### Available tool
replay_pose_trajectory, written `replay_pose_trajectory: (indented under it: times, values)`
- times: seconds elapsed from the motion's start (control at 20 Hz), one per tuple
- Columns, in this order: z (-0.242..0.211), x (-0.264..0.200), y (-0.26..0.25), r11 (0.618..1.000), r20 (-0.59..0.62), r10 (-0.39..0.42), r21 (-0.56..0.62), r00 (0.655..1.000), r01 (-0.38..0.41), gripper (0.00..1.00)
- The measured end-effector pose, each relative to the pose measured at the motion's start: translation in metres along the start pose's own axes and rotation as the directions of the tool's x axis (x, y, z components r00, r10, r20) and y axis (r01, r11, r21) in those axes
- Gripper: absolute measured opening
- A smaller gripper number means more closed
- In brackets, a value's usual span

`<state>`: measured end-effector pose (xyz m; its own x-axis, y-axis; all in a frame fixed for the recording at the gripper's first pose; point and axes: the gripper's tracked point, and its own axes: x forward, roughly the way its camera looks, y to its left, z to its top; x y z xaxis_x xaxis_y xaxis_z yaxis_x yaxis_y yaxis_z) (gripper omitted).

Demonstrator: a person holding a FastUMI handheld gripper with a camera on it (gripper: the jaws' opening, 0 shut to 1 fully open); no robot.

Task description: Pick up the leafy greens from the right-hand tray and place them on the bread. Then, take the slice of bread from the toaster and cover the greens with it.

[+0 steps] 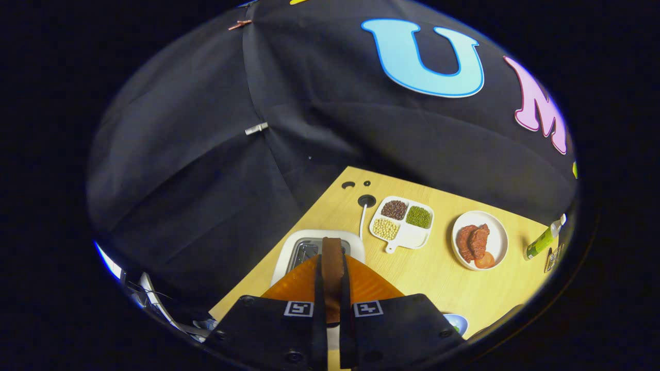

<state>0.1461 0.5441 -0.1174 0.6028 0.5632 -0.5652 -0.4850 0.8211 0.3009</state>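
My gripper (332,288) is shut on a slice of toasted bread (333,260), held on edge between the two black fingers (318,293). The slice's brown crust points forward and its orange-brown faces spread out to either side of the fingers. It hangs above the white toaster (289,252), whose open metal slots lie just beyond the fingertips. The leafy greens and the other bread are hidden from me.
On the wooden table (443,288), beyond the toaster, sits a white divided dish (405,221) of beans and grains. A white plate (480,239) with meat and a tomato slice lies right of it, then a green bottle (544,239). A blue-rimmed dish (456,322) peeks beside the right finger.
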Motion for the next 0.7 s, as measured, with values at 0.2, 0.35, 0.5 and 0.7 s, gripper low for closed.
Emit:
replay_pose_trajectory:
  times: [0.2,0.35,0.5,0.7]
  values:
    - [0.016,-0.060,-0.025,1.000,0.075,0.005,0.017,0.997,-0.006,0.14]
    - [0.011,-0.101,-0.050,0.999,0.104,-0.013,0.038,0.994,0.009,0.14]
    - [-0.009,-0.140,-0.083,0.997,0.106,-0.059,0.054,0.993,0.054,0.13]
    - [-0.051,-0.170,-0.127,0.987,0.073,-0.133,0.095,0.988,0.125,0.13]
